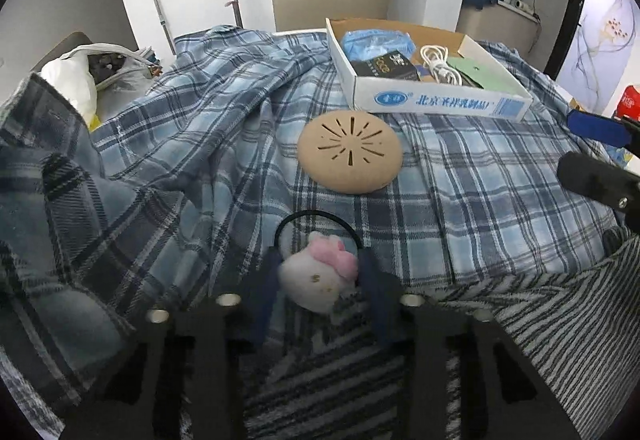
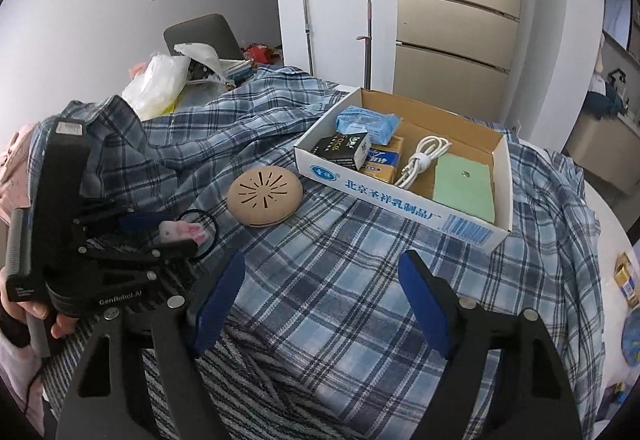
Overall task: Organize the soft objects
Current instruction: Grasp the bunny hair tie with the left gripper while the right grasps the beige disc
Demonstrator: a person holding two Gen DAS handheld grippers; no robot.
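Observation:
A small white plush cat head with a pink bow [image 1: 318,276] on a black hair tie [image 1: 316,218] sits between the blue pads of my left gripper [image 1: 318,290], which is closed on it just above the blue plaid shirt [image 1: 200,144]. In the right wrist view the plush [image 2: 182,234] shows in the left gripper at the left. My right gripper [image 2: 322,304] is open and empty above the plaid shirt [image 2: 340,260], near a grey striped cloth [image 2: 256,372]. A round tan perforated pad [image 1: 350,152] [image 2: 265,200] lies on the shirt.
A shallow cardboard box [image 1: 440,102] [image 2: 400,196] holds a blue packet, a black box, a white cable and a green card. A white plastic bag [image 2: 160,84] and clutter lie at the far left. A chair back [image 2: 200,34], two poles and a cabinet stand behind.

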